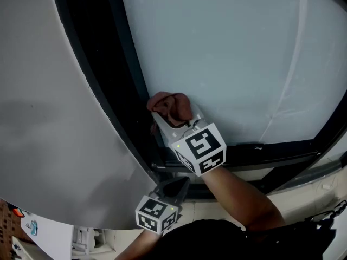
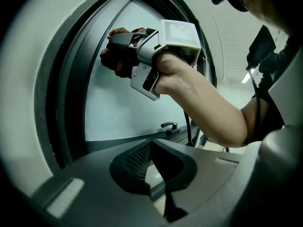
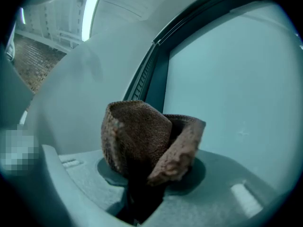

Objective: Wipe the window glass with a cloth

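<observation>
A brown cloth is clamped in the right gripper and pressed to the window glass beside its dark frame; the left gripper is held lower, jaws together, empty

The cloth swallows the jaw tips of the right gripper, so the pinch point is buried. Can't tell if the cloth actually touches the window glass beside it. The glass runs off the top edge above the cloth. The small bits far down-left of the cloth are too tiny to make out.
</observation>
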`<state>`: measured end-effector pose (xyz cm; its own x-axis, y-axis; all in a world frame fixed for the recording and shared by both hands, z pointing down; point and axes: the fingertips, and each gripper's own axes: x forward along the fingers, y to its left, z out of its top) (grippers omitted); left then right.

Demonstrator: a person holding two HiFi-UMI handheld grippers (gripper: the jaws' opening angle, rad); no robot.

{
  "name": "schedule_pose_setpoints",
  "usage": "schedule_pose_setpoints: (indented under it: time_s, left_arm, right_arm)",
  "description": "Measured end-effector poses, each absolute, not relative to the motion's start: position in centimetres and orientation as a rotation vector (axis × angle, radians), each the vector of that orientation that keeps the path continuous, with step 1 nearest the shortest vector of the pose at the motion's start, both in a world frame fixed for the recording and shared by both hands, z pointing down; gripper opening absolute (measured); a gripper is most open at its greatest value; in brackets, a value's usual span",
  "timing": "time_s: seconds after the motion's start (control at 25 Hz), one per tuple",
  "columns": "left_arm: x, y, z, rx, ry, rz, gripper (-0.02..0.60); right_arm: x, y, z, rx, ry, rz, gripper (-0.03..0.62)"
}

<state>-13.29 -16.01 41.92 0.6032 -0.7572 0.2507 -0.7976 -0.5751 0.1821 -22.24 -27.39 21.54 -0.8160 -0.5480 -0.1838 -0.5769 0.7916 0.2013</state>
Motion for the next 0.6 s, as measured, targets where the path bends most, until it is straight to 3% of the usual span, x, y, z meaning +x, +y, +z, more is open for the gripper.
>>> schedule_pose_setpoints:
  time_s: [0.6]
  left_arm:
    - [-15.8, -16.5, 41.5, 2.549, -1.315, 0.213, 0.017]
  right_arm:
    - [-22.9, -29.7, 22.7, -0.996, 2.876, 0.429, 0.135]
